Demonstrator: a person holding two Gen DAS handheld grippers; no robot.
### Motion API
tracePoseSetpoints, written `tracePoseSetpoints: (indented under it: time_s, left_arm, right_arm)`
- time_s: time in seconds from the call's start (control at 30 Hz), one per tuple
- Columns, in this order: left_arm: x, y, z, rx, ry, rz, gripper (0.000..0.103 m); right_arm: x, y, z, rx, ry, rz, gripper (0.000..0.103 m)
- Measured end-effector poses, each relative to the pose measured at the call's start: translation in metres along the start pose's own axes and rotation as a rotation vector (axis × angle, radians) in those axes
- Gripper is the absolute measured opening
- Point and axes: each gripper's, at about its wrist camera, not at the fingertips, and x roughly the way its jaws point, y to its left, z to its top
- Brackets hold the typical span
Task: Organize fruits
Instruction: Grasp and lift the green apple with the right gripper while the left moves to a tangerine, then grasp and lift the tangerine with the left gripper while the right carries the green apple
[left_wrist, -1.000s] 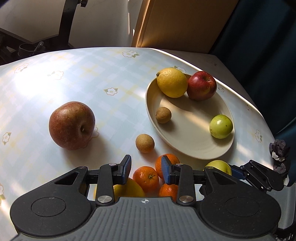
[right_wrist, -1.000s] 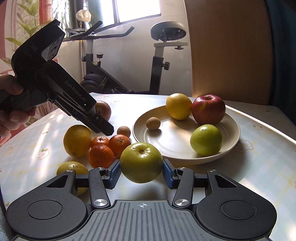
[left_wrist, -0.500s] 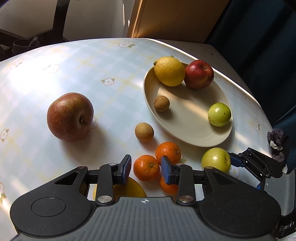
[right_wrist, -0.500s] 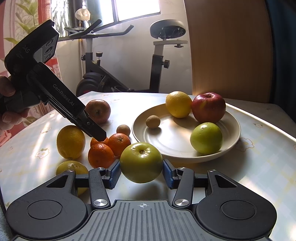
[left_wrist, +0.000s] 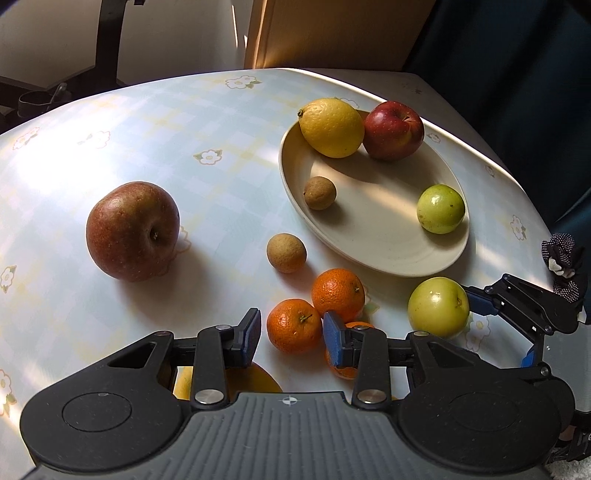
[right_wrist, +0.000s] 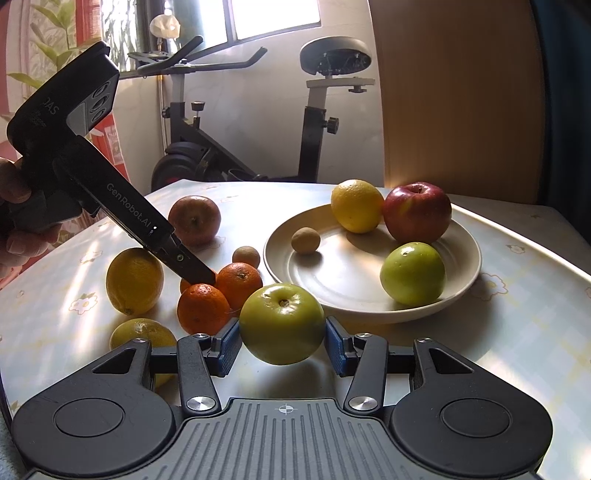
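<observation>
Fruits: loose ones lie on the bench; four rest in the plate.
Right tongs: clamped on a green apple beside the plate rim.
Left tongs: jaws just opened slightly, straddling a mandarin, pads not pressing.
Step in hand: apple transfer; mandarin pickup pending.
Next move: lift apple over rim, set down clear of the green fruit in the plate.

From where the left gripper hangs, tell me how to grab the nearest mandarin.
Grip the mandarin across its round middle, coming down from above. It sits stem-up just ahead of the left gripper; keep one jaw in the narrow gap beside the neighbouring mandarin.
</observation>
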Motion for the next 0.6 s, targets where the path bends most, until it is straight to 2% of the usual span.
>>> tracePoseSetpoints:
  time_s: [0.07, 0.2, 0.3, 0.6]
  left_arm:
    - [0.0004, -0.0011, 0.0002, 0.001, 0.001, -0.014, 0.039]
    - [0.0017, -0.0061, -0.0005, 0.048, 0.011, 0.006, 0.039]
    - [0.0027, -0.0069, 0.0002, 0.054, 0.015, 0.022, 0.035]
    - [-0.0053, 0.0008, 0.0023, 0.0, 0.0, -0.002, 0.034]
  right_arm:
    - [0.0001, 0.0, -0.0001, 0.0, -0.001, -0.001, 0.045]
    - [0.0, -0.0002, -0.0002, 0.0, -0.002, 0.0, 0.045]
    - [0.0, 0.0, -0.0003, 0.001, -0.002, 0.0, 0.045]
    - [-0.0019, -0.0037, -0.0007, 0.015, -0.007, 0.003, 0.045]
